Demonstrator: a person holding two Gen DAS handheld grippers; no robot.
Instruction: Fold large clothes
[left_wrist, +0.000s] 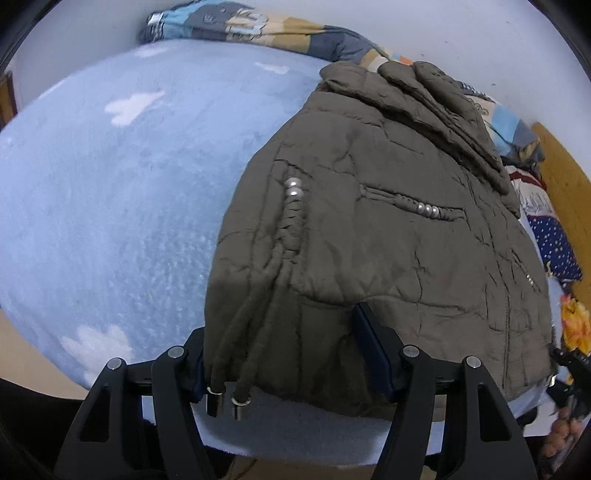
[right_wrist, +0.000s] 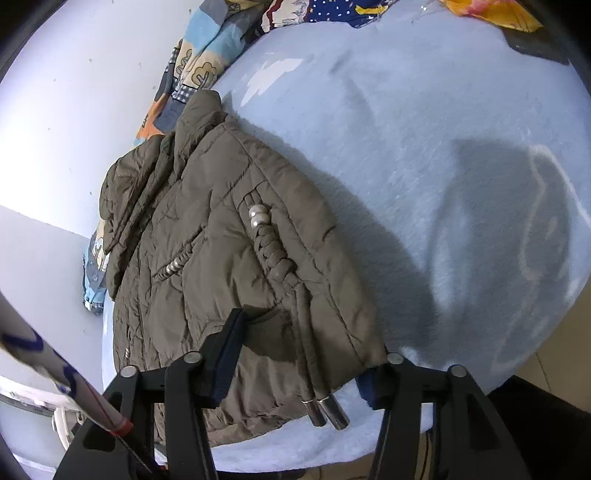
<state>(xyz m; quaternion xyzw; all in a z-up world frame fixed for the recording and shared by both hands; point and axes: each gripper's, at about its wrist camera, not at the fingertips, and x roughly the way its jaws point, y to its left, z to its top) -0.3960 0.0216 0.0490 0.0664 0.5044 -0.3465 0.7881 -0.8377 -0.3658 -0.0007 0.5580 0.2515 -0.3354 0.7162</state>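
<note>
I am looking at the olive padded jacket (left_wrist: 369, 229) lying already folded into a compact bundle on the blue bed (left_wrist: 110, 184), its collar toward twelve o'clock; only tidying or another fold seems left. At six o'clock my left tool (left_wrist: 291, 350) is straddling the near hem, jaws parted and not pinching. My right tool (right_wrist: 299, 354) is likewise standing released around the hem and drawcords (right_wrist: 314, 369).

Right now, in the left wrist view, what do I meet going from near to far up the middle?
Left gripper → drawstring metal tips → olive jacket → jacket collar → patchwork quilt → white wall.
</note>
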